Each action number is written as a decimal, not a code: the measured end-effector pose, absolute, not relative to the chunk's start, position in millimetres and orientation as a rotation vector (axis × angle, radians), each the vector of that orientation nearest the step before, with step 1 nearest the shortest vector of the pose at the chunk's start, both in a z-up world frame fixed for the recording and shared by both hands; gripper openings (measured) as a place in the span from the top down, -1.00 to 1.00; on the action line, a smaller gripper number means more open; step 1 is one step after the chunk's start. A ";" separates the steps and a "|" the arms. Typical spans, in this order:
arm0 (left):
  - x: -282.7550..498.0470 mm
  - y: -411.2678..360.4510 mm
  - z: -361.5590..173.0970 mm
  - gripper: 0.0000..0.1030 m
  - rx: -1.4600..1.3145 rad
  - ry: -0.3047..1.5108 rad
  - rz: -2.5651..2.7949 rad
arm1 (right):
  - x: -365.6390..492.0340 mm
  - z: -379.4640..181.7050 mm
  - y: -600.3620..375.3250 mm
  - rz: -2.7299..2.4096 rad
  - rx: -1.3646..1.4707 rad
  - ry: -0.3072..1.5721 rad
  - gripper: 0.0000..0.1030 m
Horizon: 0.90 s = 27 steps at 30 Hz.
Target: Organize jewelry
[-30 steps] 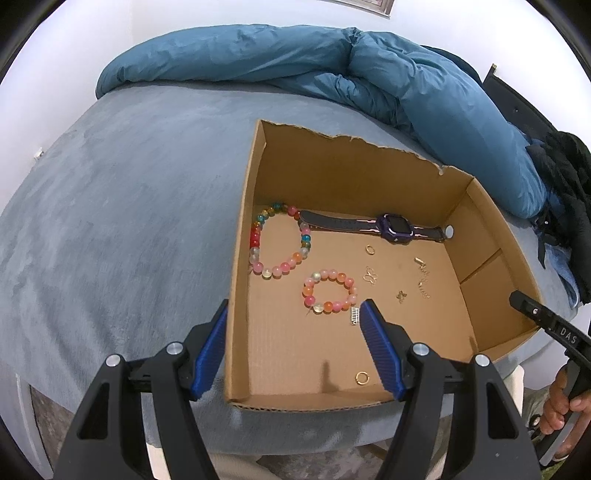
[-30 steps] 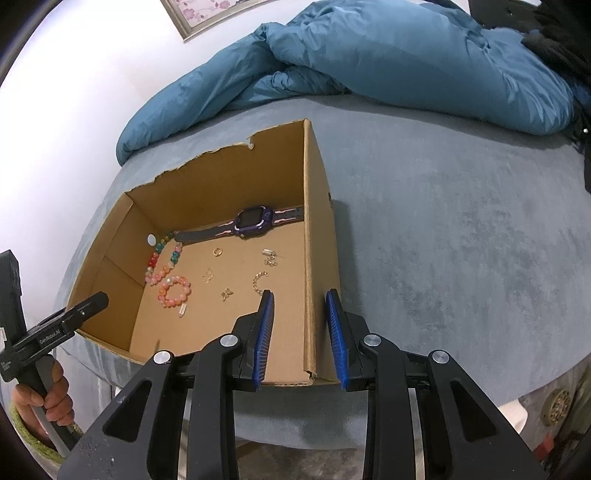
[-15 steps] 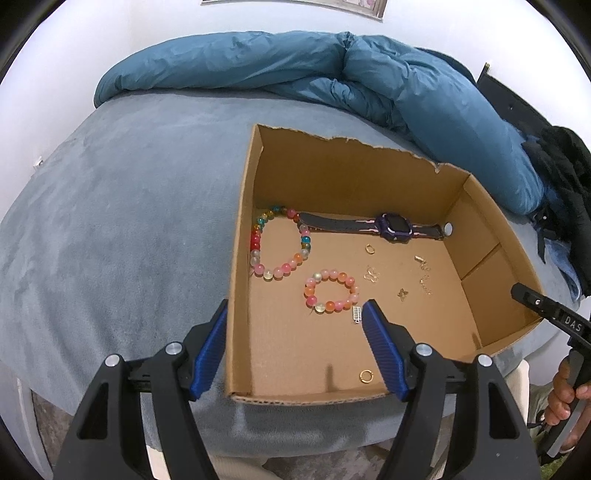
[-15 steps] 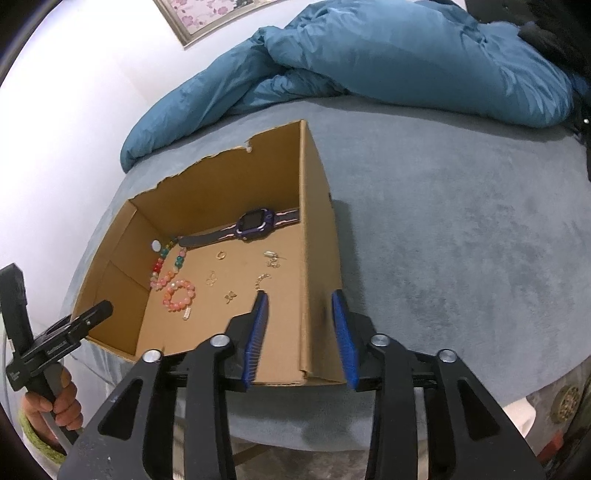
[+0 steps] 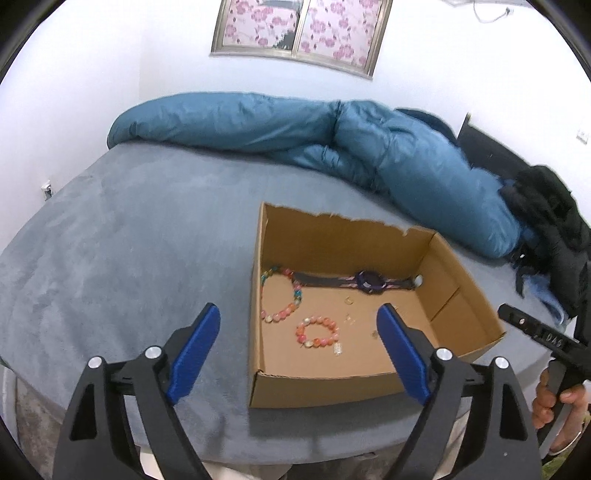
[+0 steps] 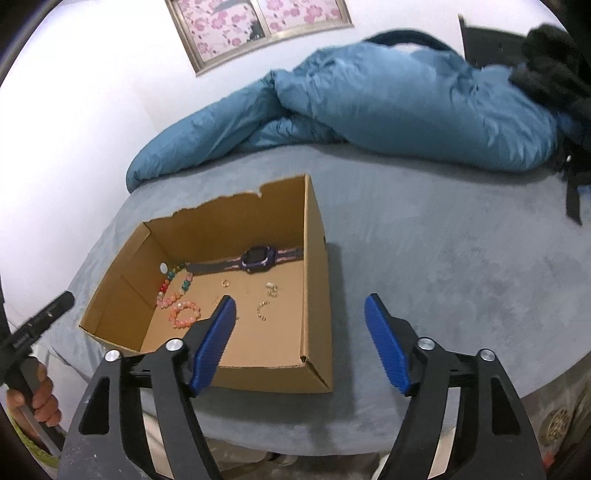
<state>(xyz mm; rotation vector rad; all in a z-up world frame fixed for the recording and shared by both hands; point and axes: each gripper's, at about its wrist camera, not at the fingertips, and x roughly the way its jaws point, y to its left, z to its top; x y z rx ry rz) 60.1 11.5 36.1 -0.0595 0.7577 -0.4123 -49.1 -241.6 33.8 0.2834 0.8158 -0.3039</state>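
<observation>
An open cardboard box (image 5: 325, 387) (image 6: 314, 288) sits on the grey bed. Inside lie a purple watch (image 5: 369, 282) (image 6: 258, 258), a large multicoloured bead bracelet (image 5: 282, 297) (image 6: 171, 286), a smaller pink bead bracelet (image 5: 317, 332) (image 6: 184, 314) and several small gold pieces (image 5: 349, 301) (image 6: 264, 308). My left gripper (image 5: 299, 347) is open and empty, held back above the box's near edge. My right gripper (image 6: 301, 339) is open and empty, straddling the box's right wall from above. Each gripper also shows at the edge of the other's view.
A blue duvet (image 5: 332, 144) (image 6: 388, 103) is bunched along the back of the bed. Dark clothing (image 5: 554, 214) lies at the far right. A framed flowered picture (image 5: 299, 33) hangs on the white wall. The grey bed surface (image 5: 129, 258) stretches left of the box.
Both grippers have pulled back and up from the box, so the wall and picture come into view. The right gripper's jaws have opened wide. The jewelry has not moved.
</observation>
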 end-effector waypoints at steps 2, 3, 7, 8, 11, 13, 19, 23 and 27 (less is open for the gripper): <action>53.9 12.1 41.6 -0.76 -0.068 0.739 -0.423 | -55.9 41.2 -236.1 -0.311 0.250 0.791 -0.48; 49.7 12.1 44.2 -0.79 -0.071 0.729 -0.427 | -59.6 44.9 -233.6 -0.315 0.237 0.779 -0.52; 34.7 8.2 49.8 -0.89 -0.080 0.702 -0.428 | -71.8 56.6 -223.4 -0.310 0.187 0.741 -0.66; 31.6 6.1 50.6 -0.89 -0.078 0.701 -0.425 | -74.0 58.2 -221.4 -0.309 0.178 0.734 -0.71; 23.9 0.0 52.0 -0.89 -0.064 0.693 -0.412 | -84.0 64.0 -215.9 -0.316 0.130 0.707 -0.82; 20.6 -4.5 52.7 -0.89 -0.056 0.687 -0.407 | -88.7 65.5 -213.3 -0.334 0.104 0.702 -0.84; 14.1 -13.5 49.2 -0.89 -0.020 0.693 -0.365 | -100.5 72.0 -208.8 -0.424 0.036 0.692 -0.84; 9.9 -16.7 44.1 -0.89 0.027 0.701 -0.322 | -102.6 75.8 -201.6 -0.469 -0.043 0.682 -0.85; 3.7 -20.5 38.9 -0.89 0.069 0.698 -0.282 | -105.4 75.5 -192.9 -0.480 -0.109 0.672 -0.85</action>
